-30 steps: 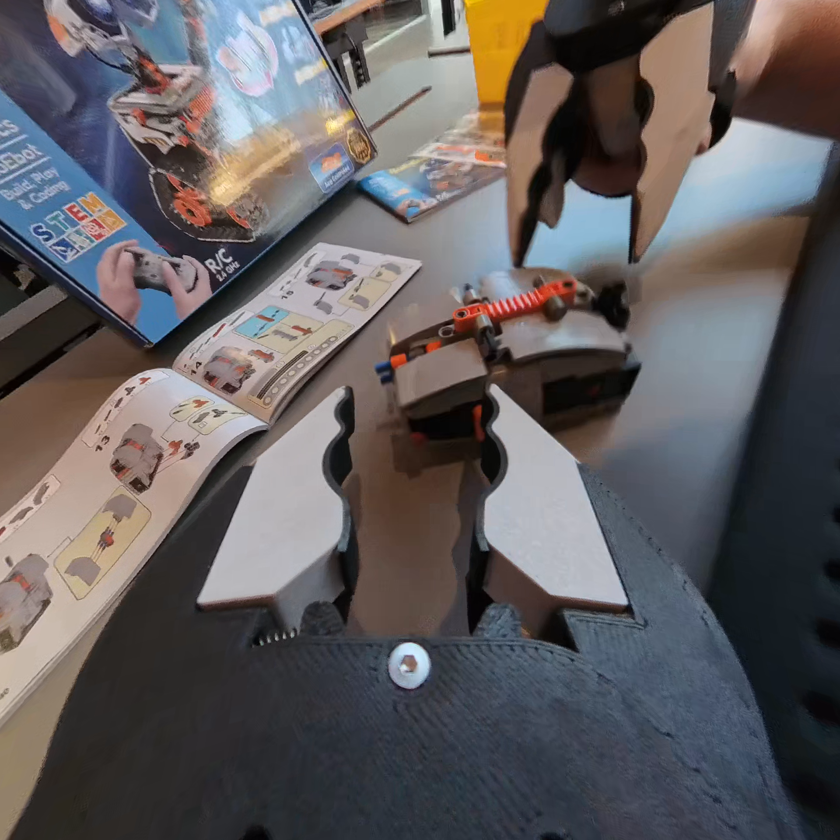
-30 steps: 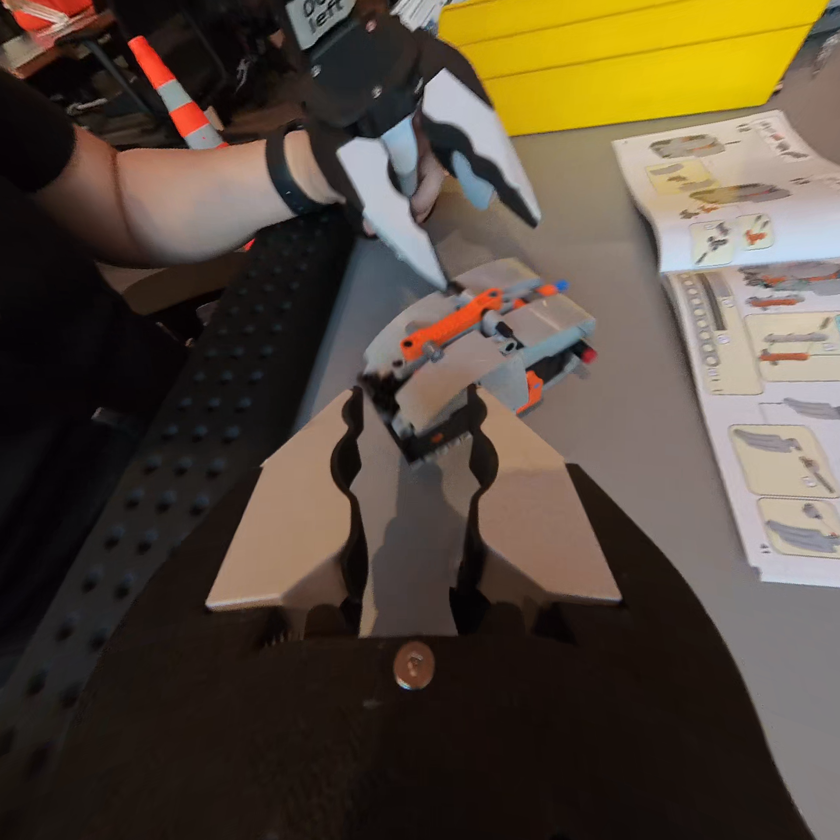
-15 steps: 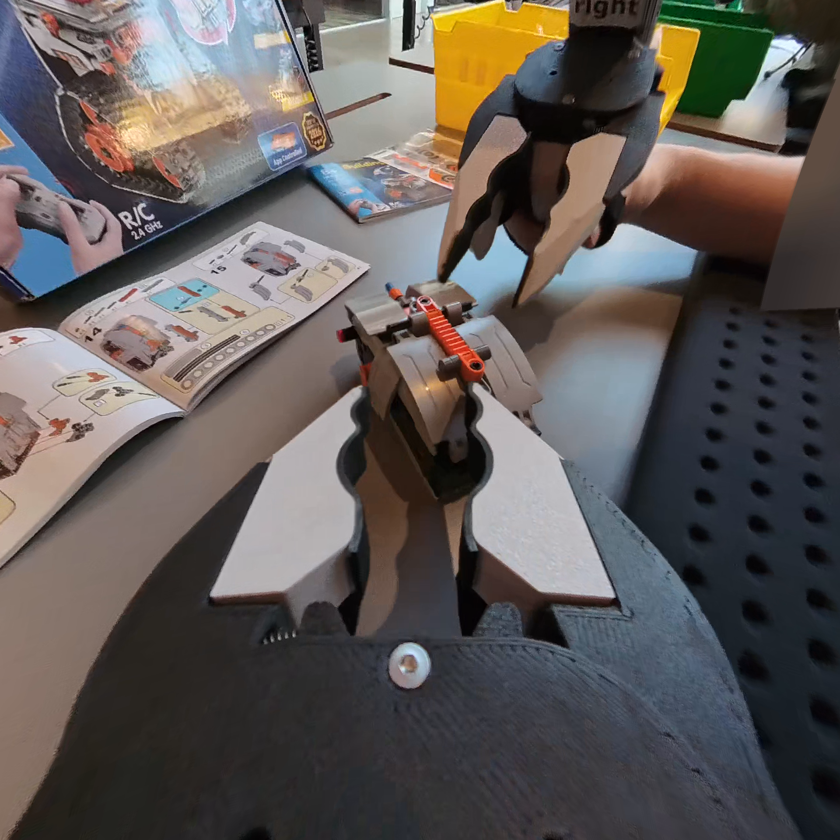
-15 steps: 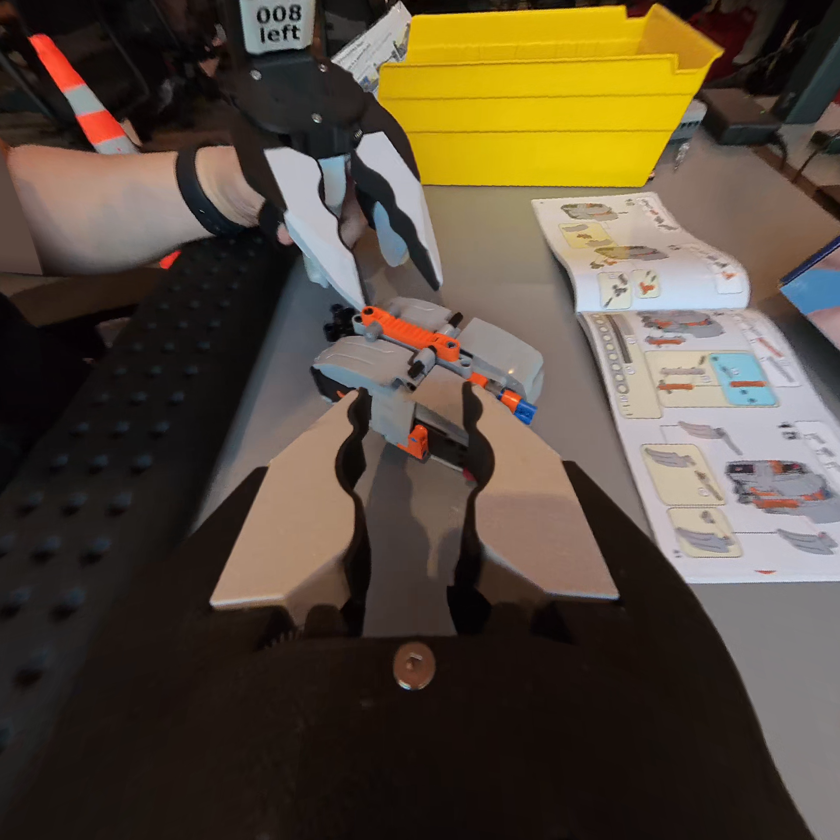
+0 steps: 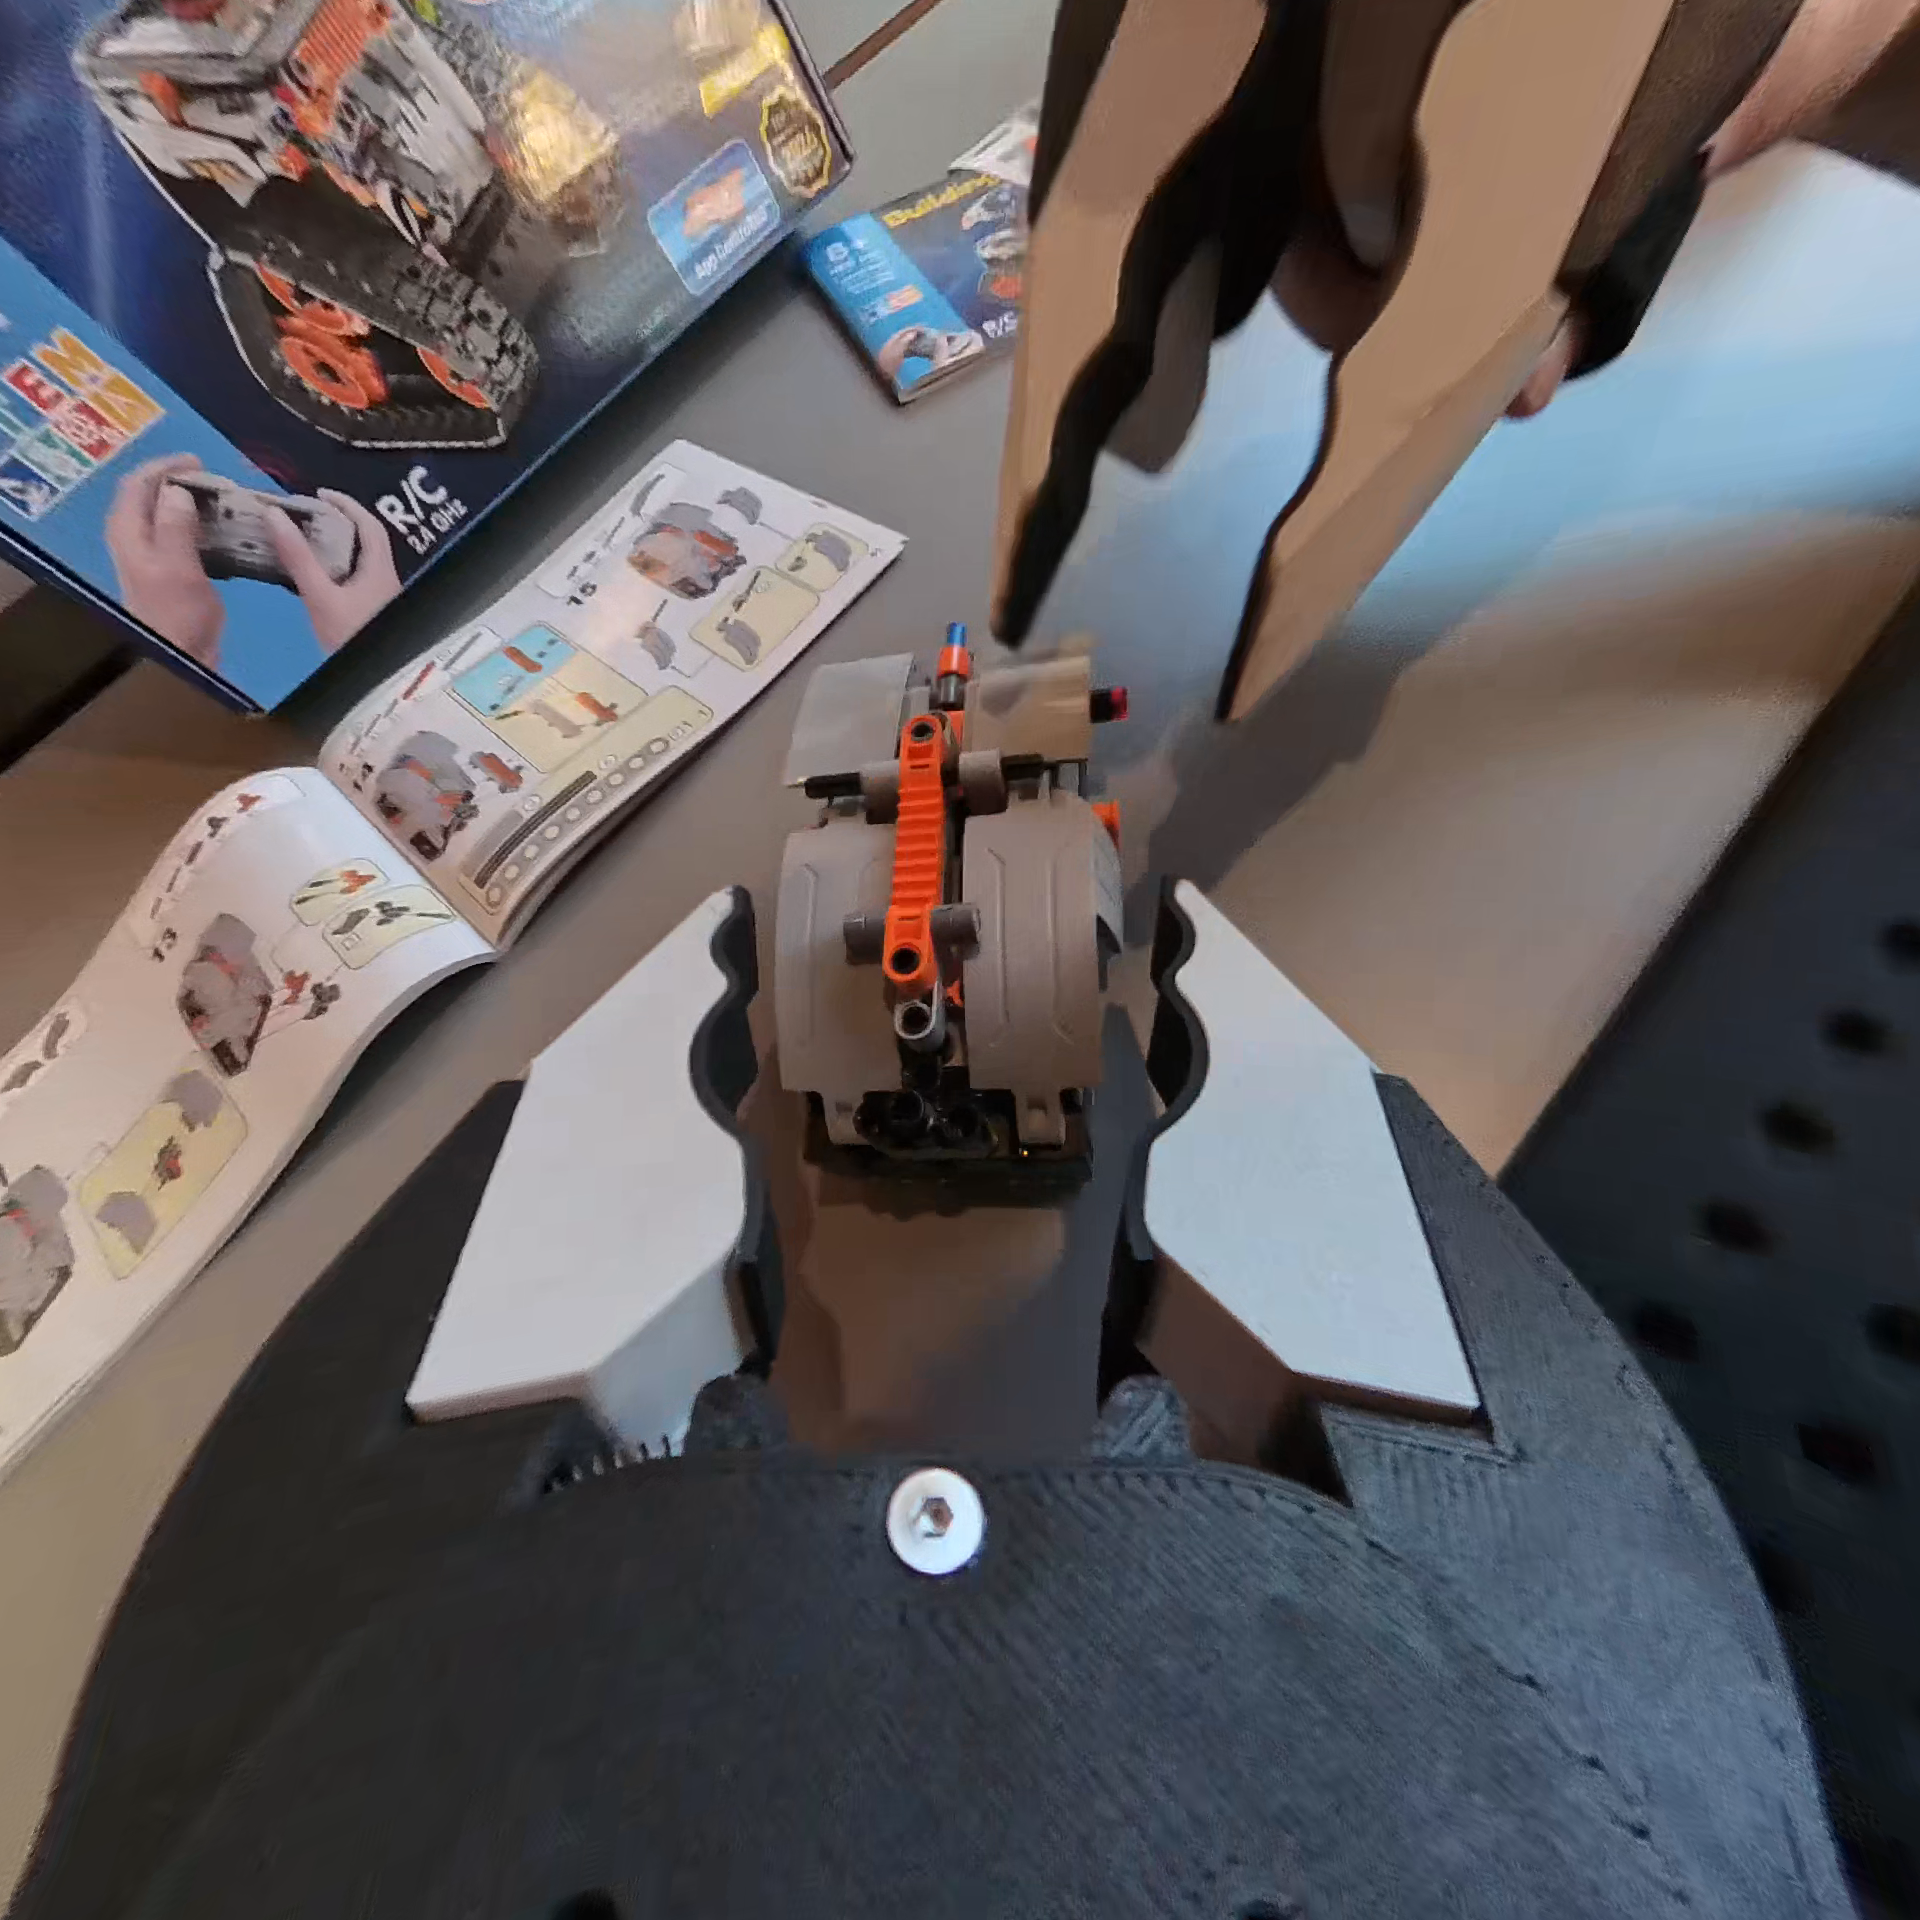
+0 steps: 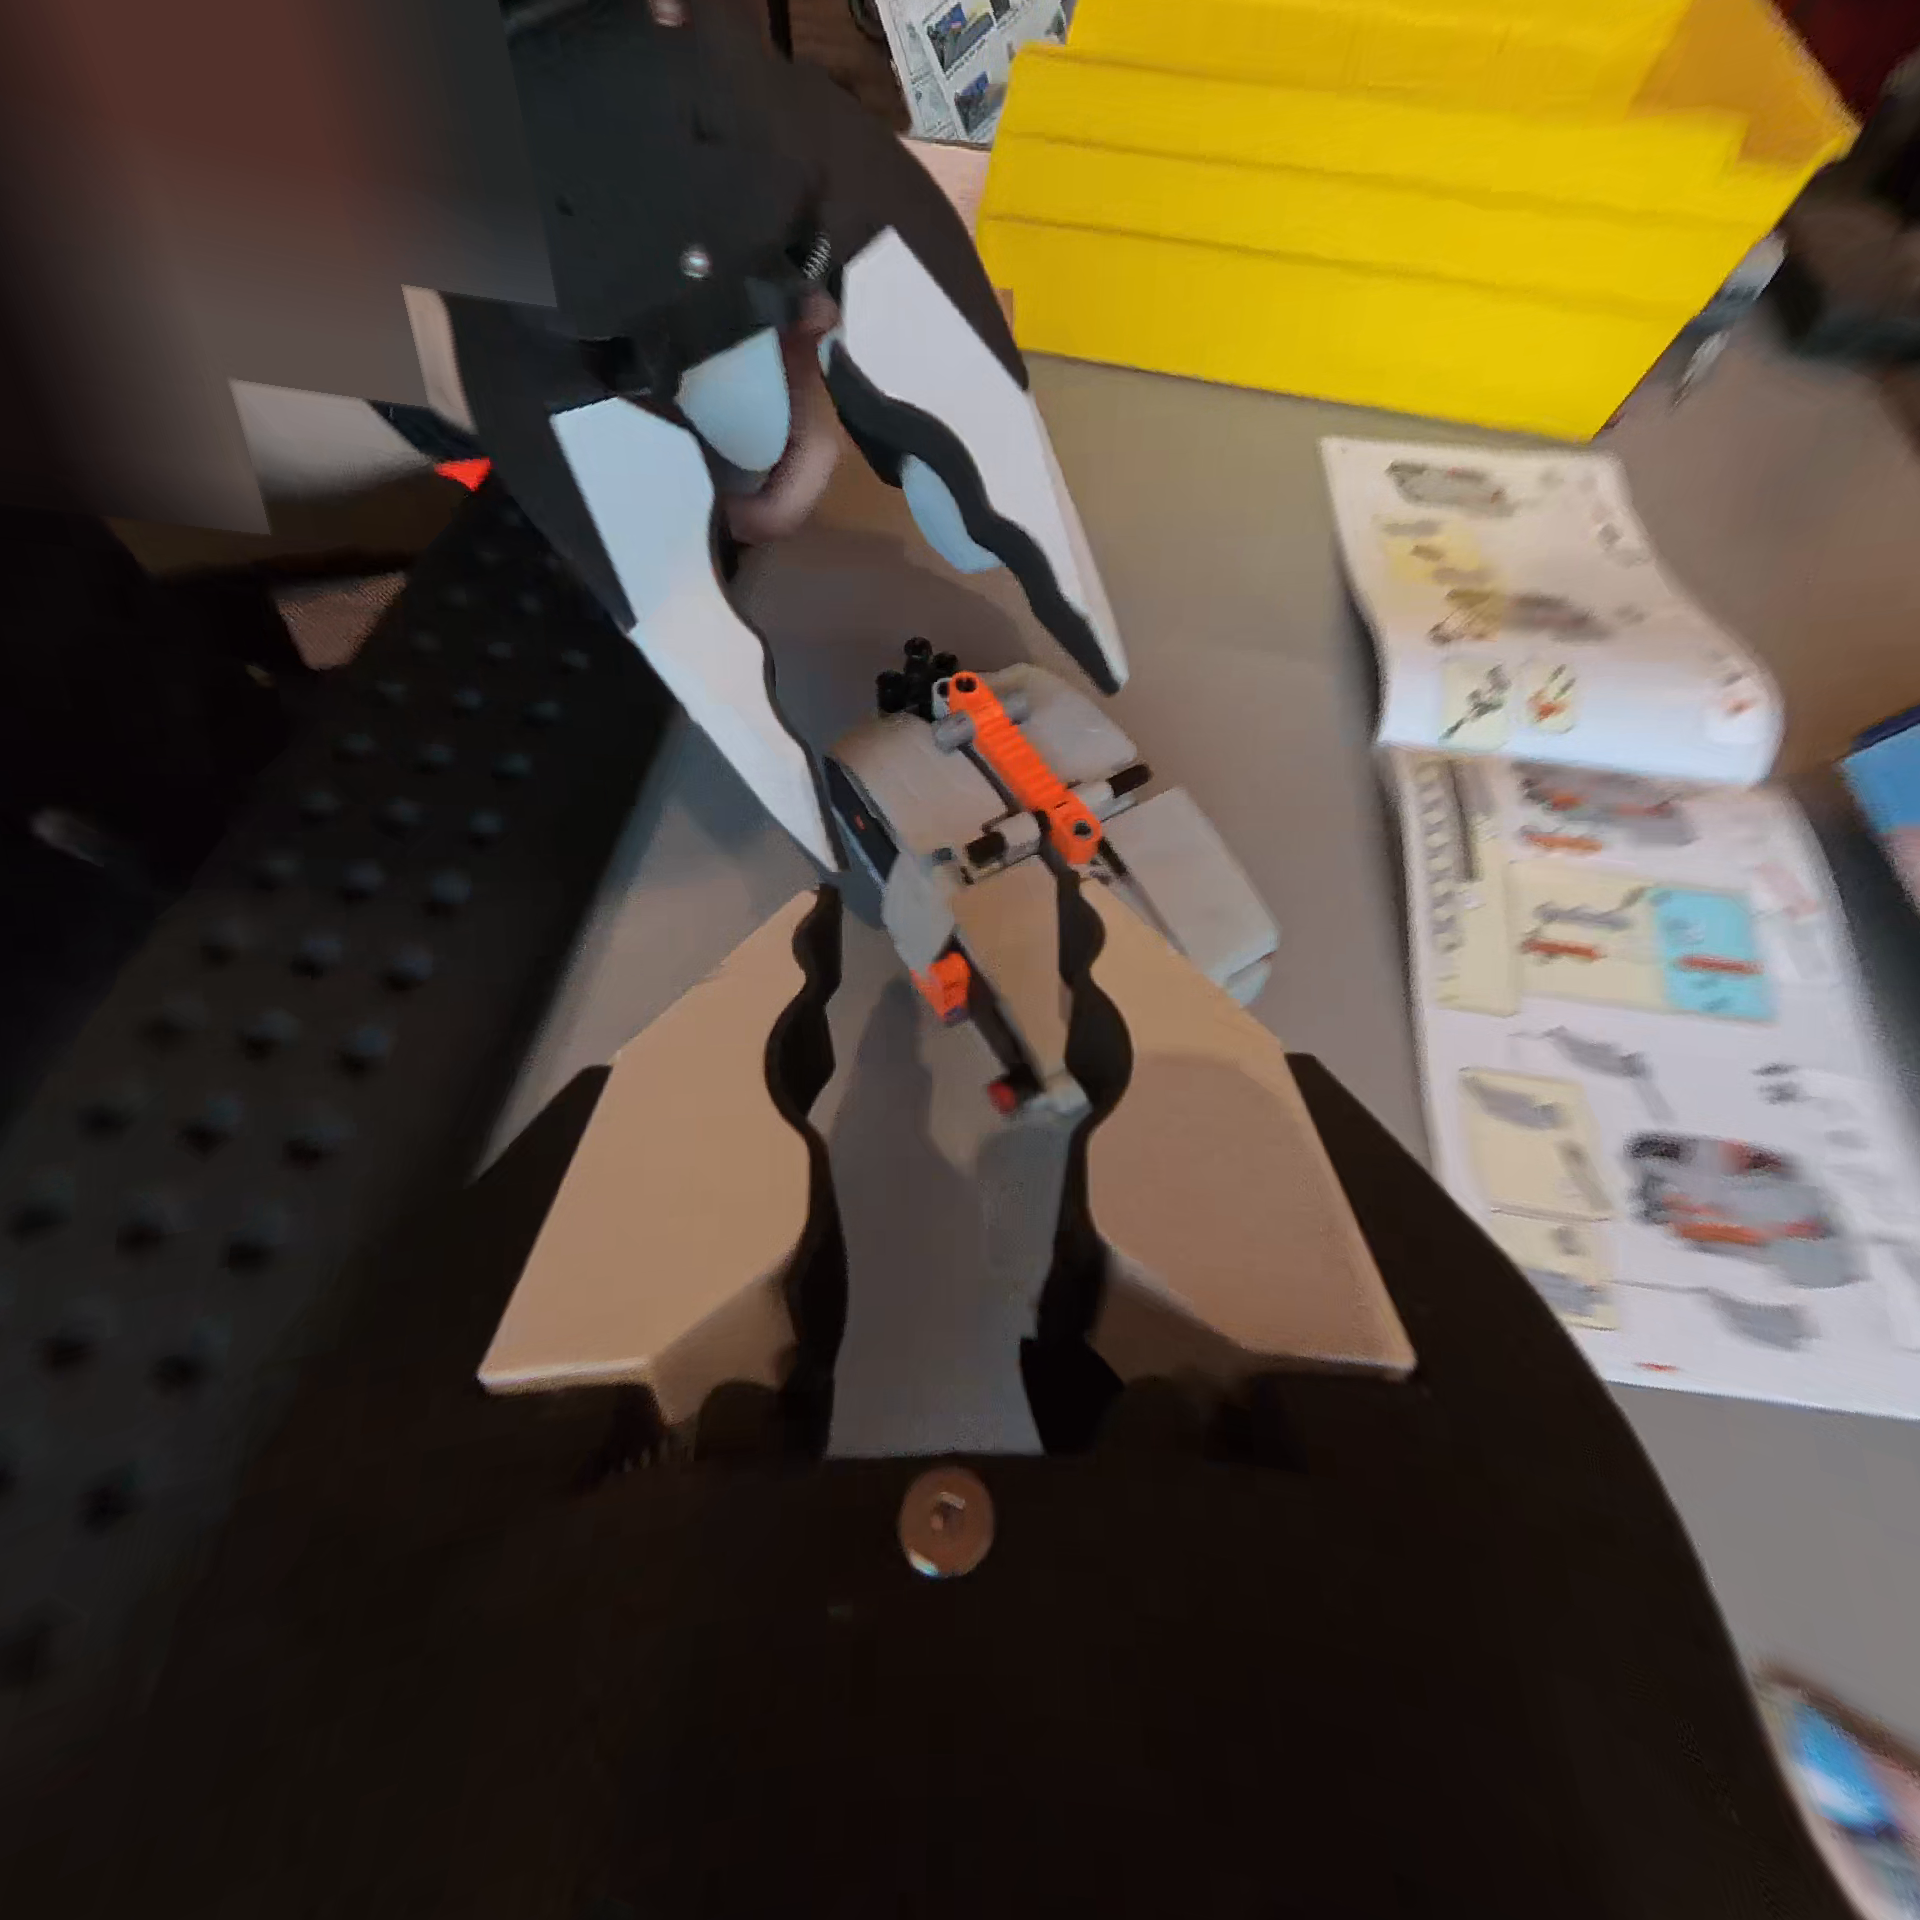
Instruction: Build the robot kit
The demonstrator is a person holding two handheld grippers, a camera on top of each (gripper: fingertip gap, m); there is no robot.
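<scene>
A small grey brick-built vehicle model (image 5: 831, 966) with an orange toothed beam (image 5: 914, 831) on top stands on the grey table (image 5: 1403, 935). My left gripper (image 5: 951, 899) is open. Its fingers flank the model's near end with narrow gaps on both sides. My right gripper (image 5: 1122, 670) comes down from above, open, its tips at the model's far end. In the right wrist view the model (image 6: 914, 769) lies between the left gripper's (image 6: 966, 769) fingers. Its near end reaches between my right gripper's (image 6: 945, 914) open fingers.
An open instruction booklet (image 5: 468, 831) lies left of the model and shows in the right wrist view (image 6: 1610, 987). A blue toy box (image 5: 312, 260) and a small leaflet (image 5: 914, 301) lie beyond. A yellow bin (image 6: 1351, 239) stands at the back. A black perforated mat (image 5: 1766, 1143) borders the table. One gripper's finger ends stand about 5 cm off the other's.
The model has turned to lie lengthwise between my left gripper's fingers, which have spread wider. My right gripper has come closer over the model's far end.
</scene>
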